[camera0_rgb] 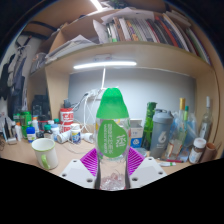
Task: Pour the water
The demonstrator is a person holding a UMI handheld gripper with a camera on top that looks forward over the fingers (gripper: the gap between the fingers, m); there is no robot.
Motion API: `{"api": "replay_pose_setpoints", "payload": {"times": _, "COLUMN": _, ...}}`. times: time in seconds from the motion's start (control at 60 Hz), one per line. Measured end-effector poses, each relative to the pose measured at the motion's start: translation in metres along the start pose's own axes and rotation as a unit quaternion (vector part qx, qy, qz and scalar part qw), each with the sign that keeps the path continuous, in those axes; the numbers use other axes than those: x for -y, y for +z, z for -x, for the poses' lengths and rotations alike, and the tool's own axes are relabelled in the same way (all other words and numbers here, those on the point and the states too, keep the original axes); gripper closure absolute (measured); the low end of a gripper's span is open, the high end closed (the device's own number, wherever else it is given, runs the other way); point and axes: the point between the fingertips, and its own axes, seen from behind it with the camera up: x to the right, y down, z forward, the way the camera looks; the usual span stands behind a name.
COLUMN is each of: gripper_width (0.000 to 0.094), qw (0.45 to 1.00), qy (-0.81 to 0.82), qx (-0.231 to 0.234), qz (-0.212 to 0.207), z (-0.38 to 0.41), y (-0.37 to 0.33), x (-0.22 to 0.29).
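1. Gripper view, nearest first: hand-held gripper (113,166) with purple pads (93,158) showing at both sides of a clear bottle (113,140); both fingers appear to press its lower body, so it reads as pinched, not merely standing between them.
2. Bottle: green cap (112,102) and green label; long axis upright, cap pointing up and away from the fingers; it sits dead centre between the pads.
3. Key relation: a white cup (44,152) stands on the desk (70,168) off to the left of the bottle, well apart from it; judged the likely target, so the pour would call for a shift left and a tilt of the axis that way; cap looks still on.
4. Farther: cluttered bottles and jars (170,128) along the desk's back; bookshelf (130,28) overhead.
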Motion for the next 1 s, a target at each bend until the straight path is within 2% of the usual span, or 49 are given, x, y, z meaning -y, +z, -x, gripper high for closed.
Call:
{"api": "replay_pose_setpoints", "payload": {"times": 0.133, "gripper_width": 0.0588, "qw": 1.0, "qy": 0.018, "qx": -0.01, "qz": 0.002, "z": -0.008, "y": 0.005, "x": -0.015}}
{"api": "replay_pose_setpoints", "payload": {"times": 0.167, "gripper_width": 0.0573, "qw": 1.0, "qy": 0.021, "qx": -0.01, "qz": 0.007, "z": -0.009, "y": 0.005, "x": -0.02}}
{"api": "replay_pose_setpoints", "payload": {"times": 0.2, "gripper_width": 0.0539, "qw": 1.0, "qy": 0.024, "qx": -0.008, "qz": -0.01, "z": -0.01, "y": 0.005, "x": -0.014}}
{"api": "replay_pose_setpoints", "payload": {"times": 0.35, "gripper_width": 0.0492, "qw": 0.999, "qy": 0.034, "qx": -0.012, "qz": -0.032, "z": -0.01, "y": -0.002, "x": -0.018}}
{"api": "replay_pose_setpoints", "payload": {"times": 0.467, "gripper_width": 0.0434, "qw": 0.999, "qy": 0.024, "qx": -0.009, "qz": -0.026, "z": -0.01, "y": 0.0, "x": -0.018}}
{"api": "replay_pose_setpoints", "payload": {"times": 0.5, "gripper_width": 0.0389, "qw": 1.0, "qy": 0.026, "qx": -0.012, "qz": -0.009, "z": -0.012, "y": 0.0, "x": -0.024}}
{"api": "replay_pose_setpoints", "payload": {"times": 0.567, "gripper_width": 0.0186, "qw": 0.999, "qy": 0.038, "qx": -0.016, "qz": 0.033, "z": -0.012, "y": -0.003, "x": -0.039}}
{"api": "replay_pose_setpoints", "payload": {"times": 0.617, "gripper_width": 0.0095, "qw": 0.998, "qy": 0.049, "qx": -0.008, "qz": 0.041, "z": -0.009, "y": -0.01, "x": -0.04}}
{"api": "replay_pose_setpoints", "payload": {"times": 0.783, "gripper_width": 0.0095, "qw": 0.999, "qy": 0.031, "qx": 0.01, "qz": 0.029, "z": -0.003, "y": -0.065, "x": -0.032}}
{"api": "replay_pose_setpoints", "payload": {"times": 1.0, "gripper_width": 0.0095, "qw": 0.999, "qy": 0.017, "qx": 0.03, "qz": 0.002, "z": 0.016, "y": -0.183, "x": -0.024}}
